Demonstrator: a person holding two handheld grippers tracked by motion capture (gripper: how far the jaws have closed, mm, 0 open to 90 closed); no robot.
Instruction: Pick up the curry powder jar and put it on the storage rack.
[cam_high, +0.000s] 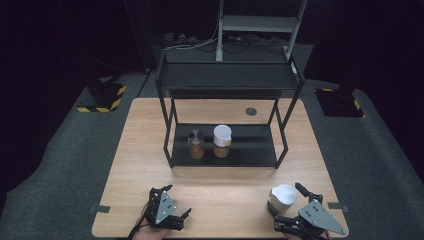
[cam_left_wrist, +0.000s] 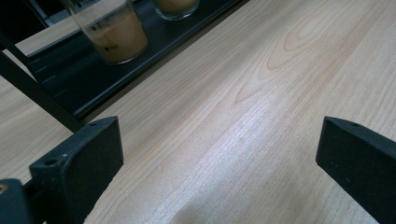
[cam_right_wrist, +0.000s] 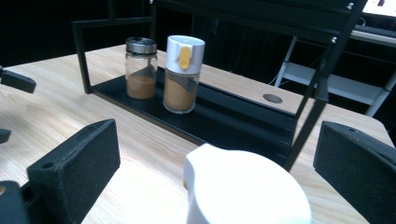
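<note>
A white container (cam_high: 283, 196) with a smooth rounded top (cam_right_wrist: 245, 189) stands on the table near the front right edge. My right gripper (cam_high: 286, 199) is open, one jaw on each side of it with a clear gap to each (cam_right_wrist: 217, 172). My left gripper (cam_high: 177, 200) is open over bare wood at the front left, nothing between its jaws (cam_left_wrist: 219, 154). On the lower shelf of a black rack (cam_high: 260, 159) stand two glass jars of brown powder: one with a silver lid (cam_high: 196, 144) (cam_right_wrist: 141, 67) and one with a white lid and yellow tab (cam_high: 222, 140) (cam_right_wrist: 183, 74).
The rack's upper shelf (cam_high: 227, 76) is bare, and its thin black legs (cam_right_wrist: 310, 123) rise just beyond the white container. A round grommet (cam_high: 251, 111) sits in the tabletop behind the rack. A white metal stand (cam_high: 260, 22) is on the floor beyond the table.
</note>
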